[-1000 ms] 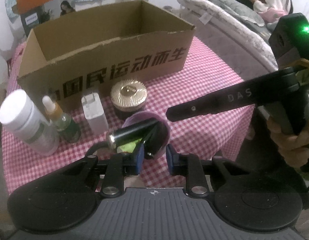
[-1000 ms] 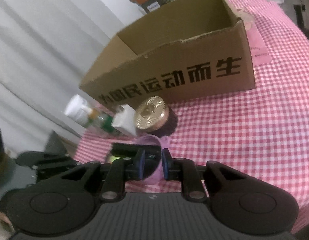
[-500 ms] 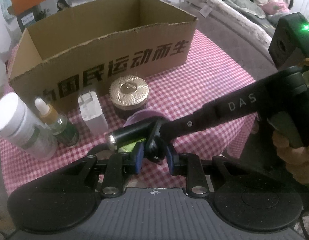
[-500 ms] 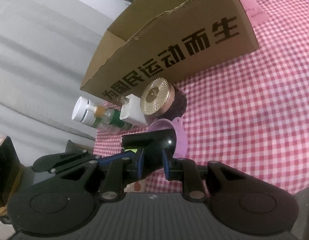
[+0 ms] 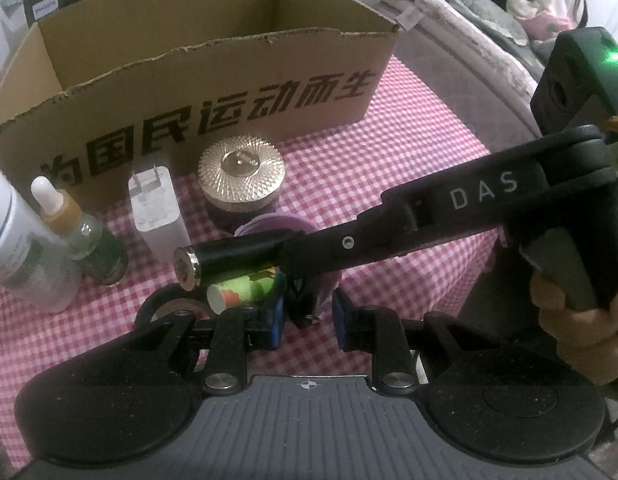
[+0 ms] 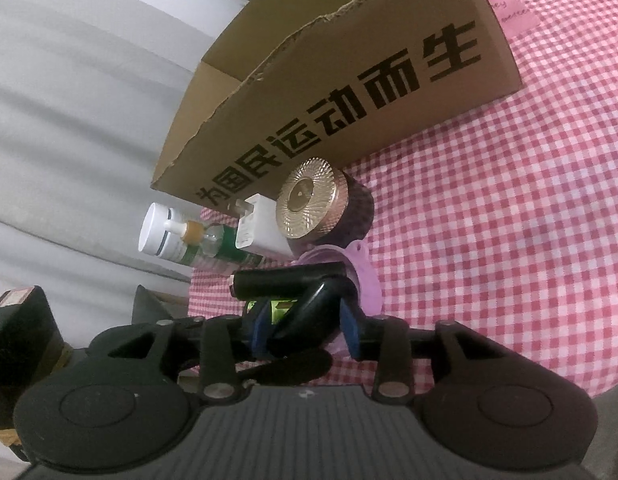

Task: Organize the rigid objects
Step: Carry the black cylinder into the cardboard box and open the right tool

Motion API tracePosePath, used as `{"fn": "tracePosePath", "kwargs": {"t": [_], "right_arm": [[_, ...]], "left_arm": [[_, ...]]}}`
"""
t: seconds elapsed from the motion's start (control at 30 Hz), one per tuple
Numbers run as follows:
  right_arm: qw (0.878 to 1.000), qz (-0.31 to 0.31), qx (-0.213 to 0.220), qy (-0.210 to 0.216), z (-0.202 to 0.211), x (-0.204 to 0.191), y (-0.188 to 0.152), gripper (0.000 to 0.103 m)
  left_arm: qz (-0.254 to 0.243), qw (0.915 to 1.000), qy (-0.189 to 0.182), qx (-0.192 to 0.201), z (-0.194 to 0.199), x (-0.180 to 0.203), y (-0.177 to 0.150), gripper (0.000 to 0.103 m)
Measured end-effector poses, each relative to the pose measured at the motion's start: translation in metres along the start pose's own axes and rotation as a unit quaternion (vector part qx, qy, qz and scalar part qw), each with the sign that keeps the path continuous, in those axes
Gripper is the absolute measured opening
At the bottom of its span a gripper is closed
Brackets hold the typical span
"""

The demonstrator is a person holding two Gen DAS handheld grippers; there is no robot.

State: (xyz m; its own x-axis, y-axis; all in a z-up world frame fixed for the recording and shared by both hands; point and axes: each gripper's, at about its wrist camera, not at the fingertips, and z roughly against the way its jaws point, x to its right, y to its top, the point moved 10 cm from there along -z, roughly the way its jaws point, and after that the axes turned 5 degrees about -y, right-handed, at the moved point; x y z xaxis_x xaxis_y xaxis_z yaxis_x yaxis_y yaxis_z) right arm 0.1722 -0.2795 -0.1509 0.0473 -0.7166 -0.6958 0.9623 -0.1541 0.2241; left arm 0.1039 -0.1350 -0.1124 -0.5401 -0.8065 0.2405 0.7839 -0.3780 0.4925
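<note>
Left gripper (image 5: 307, 320) — pink checked tablecloth (image 5: 409, 148)

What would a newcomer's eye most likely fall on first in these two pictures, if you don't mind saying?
Probably the big open cardboard box with bold black lettering, standing at the back of the pink checked tablecloth. Next, the right tool, reaching in from the right with its pads around a black cylinder over a purple cup. In front of the box stand a gold-lidded jar, a white charger and a dropper bottle.
</note>
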Motion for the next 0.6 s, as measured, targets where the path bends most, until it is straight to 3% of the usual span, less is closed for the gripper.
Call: {"fn": "tracePosePath", "kwargs": {"t": [0.1, 0.6], "right_arm": [[1.000, -0.008, 0.002, 0.004, 0.001, 0.002, 0.000, 0.043], [0.999, -0.038, 0.020, 0.004, 0.014, 0.006, -0.005, 0.037]], "left_arm": [[-0.012, 0.9998, 0.010, 0.014, 0.005, 0.002, 0.002, 0.015], [-0.035, 0.9983, 0.036, 0.028, 0.007, 0.009, 0.008, 0.013]]}}
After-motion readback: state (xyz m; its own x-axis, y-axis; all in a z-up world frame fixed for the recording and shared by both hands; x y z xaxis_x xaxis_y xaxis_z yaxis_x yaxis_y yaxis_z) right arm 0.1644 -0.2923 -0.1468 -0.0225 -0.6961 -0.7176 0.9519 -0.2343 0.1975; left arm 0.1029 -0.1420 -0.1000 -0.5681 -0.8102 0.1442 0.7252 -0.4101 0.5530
